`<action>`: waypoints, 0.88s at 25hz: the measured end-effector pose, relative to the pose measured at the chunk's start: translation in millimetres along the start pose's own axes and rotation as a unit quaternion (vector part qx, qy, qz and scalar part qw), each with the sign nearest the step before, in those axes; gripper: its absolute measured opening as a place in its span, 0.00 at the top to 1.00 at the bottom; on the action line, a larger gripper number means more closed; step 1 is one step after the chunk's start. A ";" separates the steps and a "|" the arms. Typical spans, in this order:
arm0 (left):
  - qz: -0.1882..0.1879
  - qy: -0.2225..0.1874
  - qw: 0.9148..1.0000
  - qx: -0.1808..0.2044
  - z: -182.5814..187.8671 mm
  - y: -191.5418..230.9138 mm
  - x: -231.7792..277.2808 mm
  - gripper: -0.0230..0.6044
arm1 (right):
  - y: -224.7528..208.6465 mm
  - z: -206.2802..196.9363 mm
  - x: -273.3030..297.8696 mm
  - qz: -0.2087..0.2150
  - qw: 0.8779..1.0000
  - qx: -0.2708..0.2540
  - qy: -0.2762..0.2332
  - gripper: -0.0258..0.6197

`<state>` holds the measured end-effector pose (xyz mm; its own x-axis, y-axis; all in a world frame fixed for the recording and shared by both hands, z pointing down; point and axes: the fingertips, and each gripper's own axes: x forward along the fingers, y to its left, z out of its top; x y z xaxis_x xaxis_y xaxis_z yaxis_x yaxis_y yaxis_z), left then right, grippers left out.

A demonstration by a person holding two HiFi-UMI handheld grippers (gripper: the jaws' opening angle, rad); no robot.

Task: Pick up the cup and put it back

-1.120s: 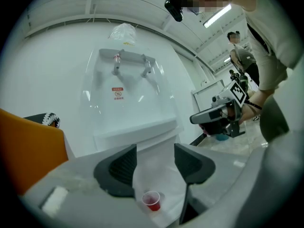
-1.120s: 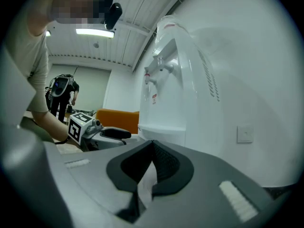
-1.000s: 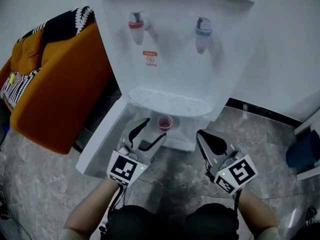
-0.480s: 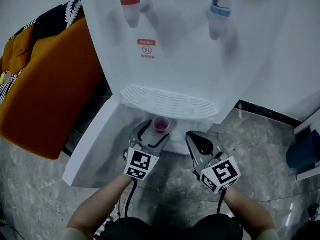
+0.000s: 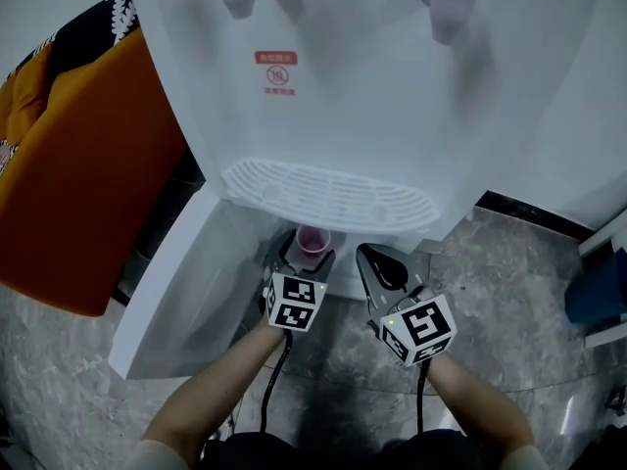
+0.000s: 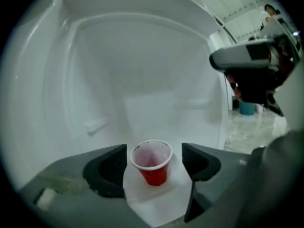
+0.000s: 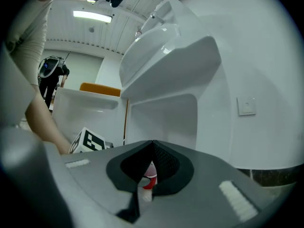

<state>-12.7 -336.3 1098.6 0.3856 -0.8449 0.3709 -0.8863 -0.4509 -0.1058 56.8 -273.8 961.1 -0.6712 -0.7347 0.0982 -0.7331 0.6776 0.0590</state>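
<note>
Down in the open lower compartment (image 6: 142, 94) of the white plastic water dispenser (image 5: 372, 96), the small red plastic cup (image 6: 153, 164) stands upright on the compartment's white bottom, its pale rim facing up. My left gripper (image 5: 305, 259) reaches in level with it. Its jaws have just been opening and now stand wide, one on each side of the cup, with a gap showing on both sides, so neither pad presses on it. My right gripper (image 7: 151, 143) hangs just beside the left one, to its right, with its jaws brought together at the tips and nothing clamped. Through the hollow behind those tips I glimpse the red cup farther off. Above the compartment juts the white slotted drip tray (image 5: 328, 196), and a small red-printed label (image 5: 278, 71) sits higher on the front panel. The compartment's white door (image 5: 162, 292) swings open to the left, and past it stands an orange upholstered sofa (image 5: 88, 184). Under everything lies the grey marbled floor (image 5: 519, 292).
</note>
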 end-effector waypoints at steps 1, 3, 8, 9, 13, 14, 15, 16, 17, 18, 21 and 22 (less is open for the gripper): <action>0.007 0.007 1.000 -0.003 -3.3 1.1 4.6 0.39 | 0.2 -1.3 1.2 0.003 1.000 0.004 0.001 0.96; 0.025 0.014 0.999 -0.022 -4.7 7.3 10.6 0.37 | 2.3 -6.0 4.2 0.009 1.000 0.011 0.006 0.96; 0.032 0.028 0.999 -0.029 -7.8 11.5 24.2 0.36 | 2.3 -17.9 10.4 0.022 0.999 0.015 0.023 0.96; 0.029 0.033 0.998 -0.035 -10.5 11.3 26.5 0.36 | 1.0 -19.1 10.6 0.022 0.999 0.018 0.025 0.96; 0.018 0.033 0.998 -0.050 -14.6 9.4 29.5 0.36 | 1.2 -19.6 9.3 0.024 0.999 0.023 0.027 0.96; 0.016 0.031 0.998 -0.047 -13.7 8.5 28.4 0.38 | 2.7 -19.0 8.6 0.027 0.999 0.020 0.028 0.96; 0.013 0.027 0.999 -0.045 -11.6 7.3 26.8 0.38 | 4.0 -18.6 7.7 0.029 0.999 0.018 0.028 0.96; 0.010 0.021 0.999 -0.043 -7.6 5.9 24.9 0.38 | 4.6 -18.3 6.8 0.030 0.999 0.015 0.029 0.96; 0.007 0.015 0.999 -0.040 -4.1 4.5 22.8 0.38 | 4.7 -18.2 6.1 0.030 0.999 0.014 0.029 0.96; 0.004 0.015 0.999 -0.040 -4.4 2.8 20.7 0.39 | 4.5 -18.1 5.6 0.029 0.999 0.015 0.029 0.96; -0.006 0.012 0.999 -0.033 -2.2 -4.3 11.1 0.39 | 4.2 -16.6 3.7 0.027 0.999 0.017 0.030 0.96; -0.011 0.006 1.000 -0.026 3.2 -6.8 6.1 0.39 | 4.4 -15.3 2.5 0.026 0.999 0.016 0.030 0.96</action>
<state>-3.4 -339.3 1098.6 0.4013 -0.8314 0.3843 -0.8901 -0.4529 -0.0506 53.5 -272.1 976.9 -0.7020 -0.6940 0.1599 -0.7006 0.7132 0.0197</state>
